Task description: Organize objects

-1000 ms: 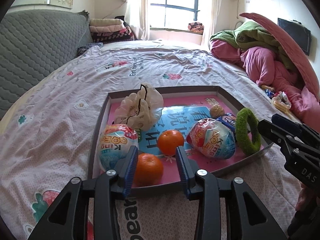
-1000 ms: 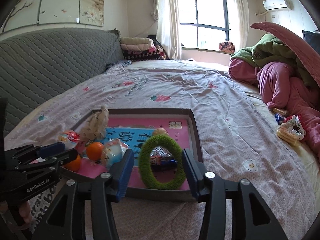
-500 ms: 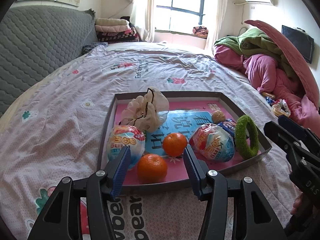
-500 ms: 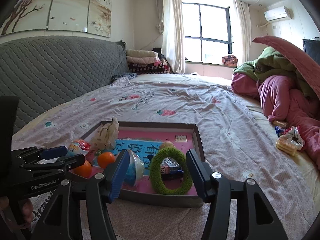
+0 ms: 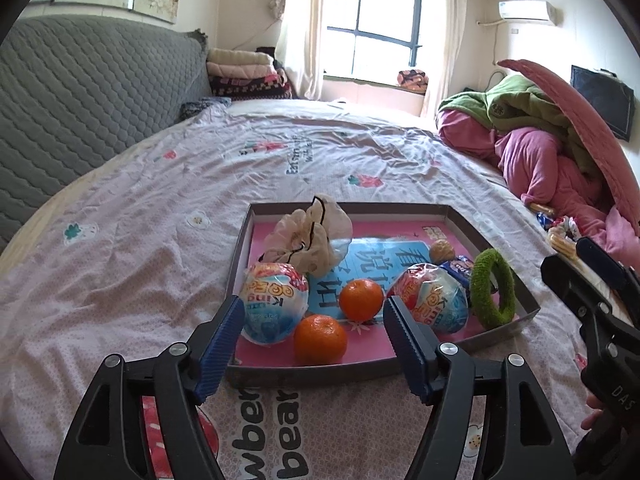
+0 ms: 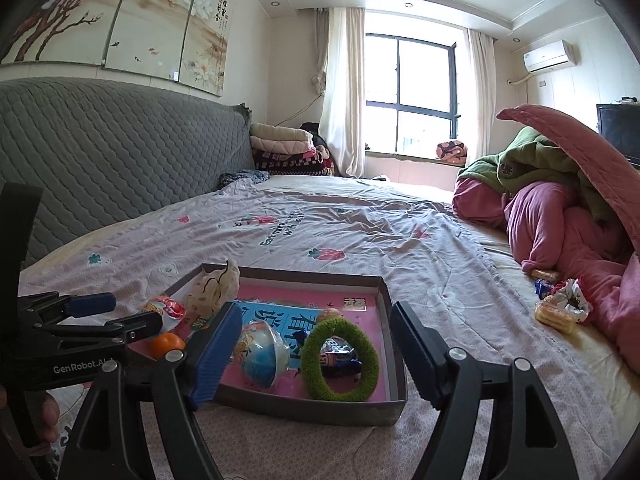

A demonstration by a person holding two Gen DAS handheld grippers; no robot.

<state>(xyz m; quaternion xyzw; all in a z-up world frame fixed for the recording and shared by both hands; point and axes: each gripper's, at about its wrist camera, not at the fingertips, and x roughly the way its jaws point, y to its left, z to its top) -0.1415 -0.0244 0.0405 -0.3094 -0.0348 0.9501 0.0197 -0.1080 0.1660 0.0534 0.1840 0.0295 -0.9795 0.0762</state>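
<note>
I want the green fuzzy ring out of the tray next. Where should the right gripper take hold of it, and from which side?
Grip the top arc of the green ring. It stands tilted on edge against the tray wall, hole facing the right gripper, so the raised band is free. Come from above and the near side, one finger through the hole, one outside; a snack packet lies behind it.

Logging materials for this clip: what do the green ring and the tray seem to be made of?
The green ring looks like fuzzy chenille or terry fabric: matte, with a nubby pile all around. The tray looks like cardboard, a shallow box lid: thin, straight grey-brown walls with folded corners and a printed pink floor. Neither can be confirmed by look alone.
</note>
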